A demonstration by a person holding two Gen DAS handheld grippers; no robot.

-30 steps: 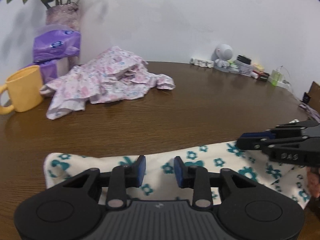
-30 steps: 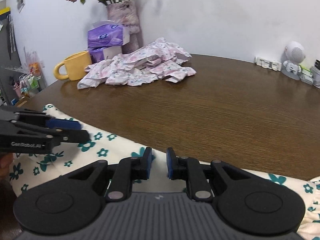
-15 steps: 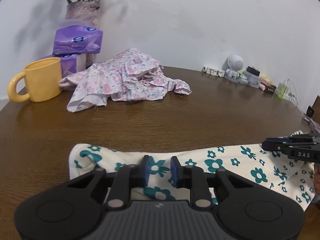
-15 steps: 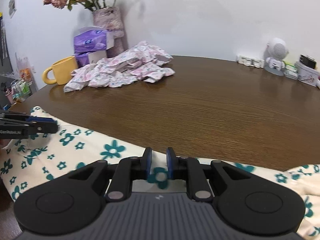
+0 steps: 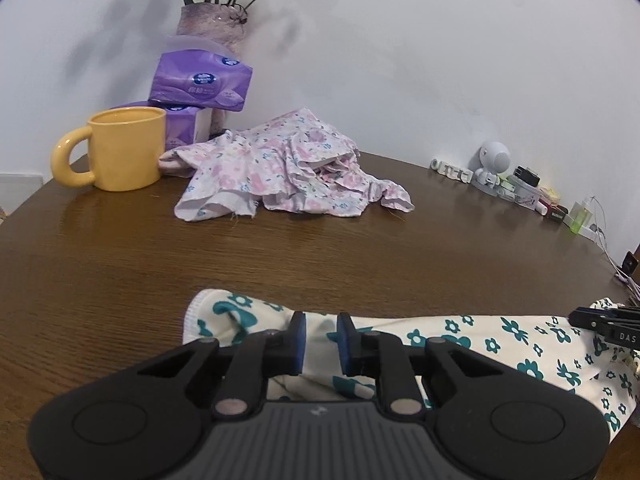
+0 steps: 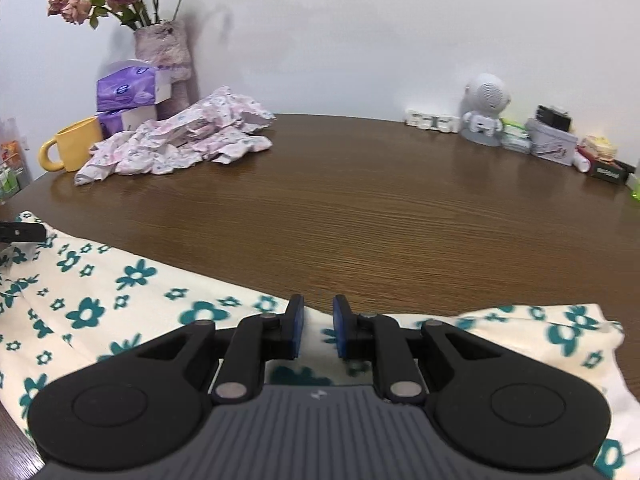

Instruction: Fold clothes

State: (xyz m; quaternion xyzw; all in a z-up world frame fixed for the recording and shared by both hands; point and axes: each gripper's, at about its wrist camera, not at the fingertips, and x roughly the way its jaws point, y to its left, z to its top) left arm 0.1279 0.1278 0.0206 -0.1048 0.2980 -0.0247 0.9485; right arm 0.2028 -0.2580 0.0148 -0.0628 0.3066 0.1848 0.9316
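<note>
A cream garment with teal flowers lies along the near edge of the brown table; it also shows in the right wrist view. My left gripper is over its left end, fingers slightly apart with cloth between them. My right gripper is over its far edge near the right end, fingers also slightly apart over cloth. The right gripper's tip shows at the left view's right edge.
A crumpled pink floral garment lies at the back left, next to a yellow mug, purple tissue packs and a flower vase. A small white robot figure and several small items line the back right.
Both grippers have spread apart sideways along the flowered garment, stretching it out. The right gripper's jaws have widened a little; each gripper shows smaller in the other's view.
</note>
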